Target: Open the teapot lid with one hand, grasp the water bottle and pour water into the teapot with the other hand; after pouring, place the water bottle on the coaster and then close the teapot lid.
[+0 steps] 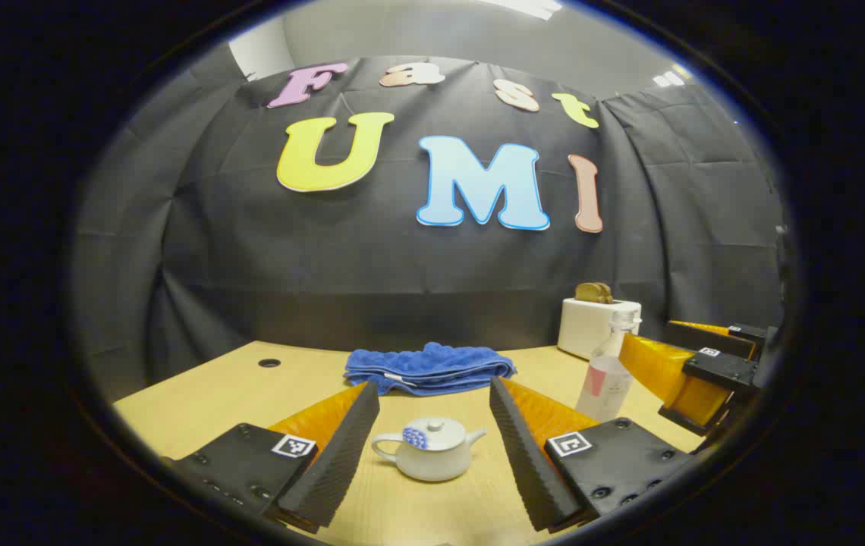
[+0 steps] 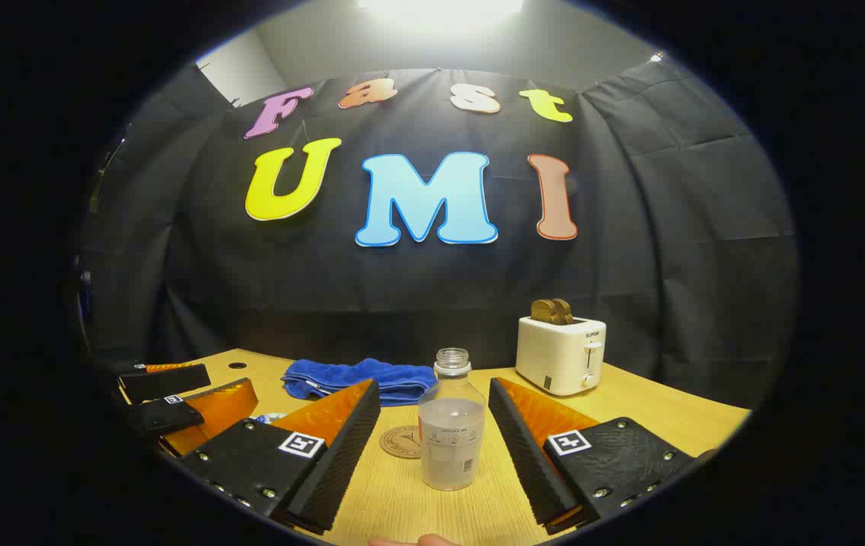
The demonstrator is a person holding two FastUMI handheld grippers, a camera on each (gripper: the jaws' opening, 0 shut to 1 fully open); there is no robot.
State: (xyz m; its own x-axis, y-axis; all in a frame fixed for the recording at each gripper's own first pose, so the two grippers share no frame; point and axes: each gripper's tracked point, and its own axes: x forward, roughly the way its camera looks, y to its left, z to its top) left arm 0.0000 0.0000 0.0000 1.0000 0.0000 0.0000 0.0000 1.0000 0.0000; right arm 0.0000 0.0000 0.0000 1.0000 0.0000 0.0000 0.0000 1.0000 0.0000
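the teapot [image 1: 429, 448] sits upright on the wooden table [image 1: 197, 394], lid [image 1: 432, 429] on, spout toward 3 o'clock and handle toward 9 o'clock, between the spread fingers of the left gripper [image 1: 432, 447], touching neither. in the right gripper view the water bottle [image 2: 448, 428] stands uncapped and upright between the wide-apart fingers of the right gripper [image 2: 432, 447], clear of both. the round coaster [image 2: 401, 441] lies just behind the bottle at its 10 o'clock. farther back, a folded blue towel [image 2: 360, 379] lies at 11 o'clock and a white toaster [image 2: 560, 353] with bread in it stands at 2 o'clock.
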